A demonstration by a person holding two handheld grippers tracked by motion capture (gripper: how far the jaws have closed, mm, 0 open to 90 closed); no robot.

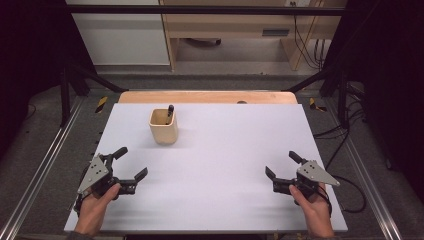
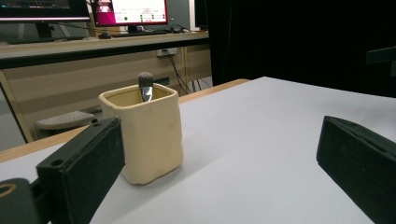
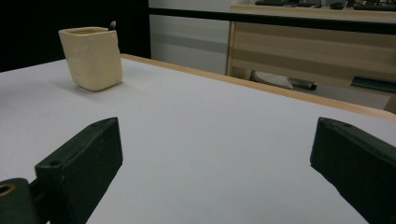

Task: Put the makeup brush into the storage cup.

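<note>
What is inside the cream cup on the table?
The cup holds one brush, leaning at a corner: its grey bristle tip and metal collar rise just above the rim. The cup wall covers the handle and the cup's bottom.

Just a plain white table top (image 1: 225, 165) with a wooden edge (image 1: 207, 96) at the far side, plus a lit monitor (image 2: 130, 11) on a desk way behind.

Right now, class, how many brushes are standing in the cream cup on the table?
1. A single brush stands in the cream cup, leaning against its back right corner, with the grey tip poking above the rim. The cup's walls hide its inside, so something shorter could sit unseen.
</note>
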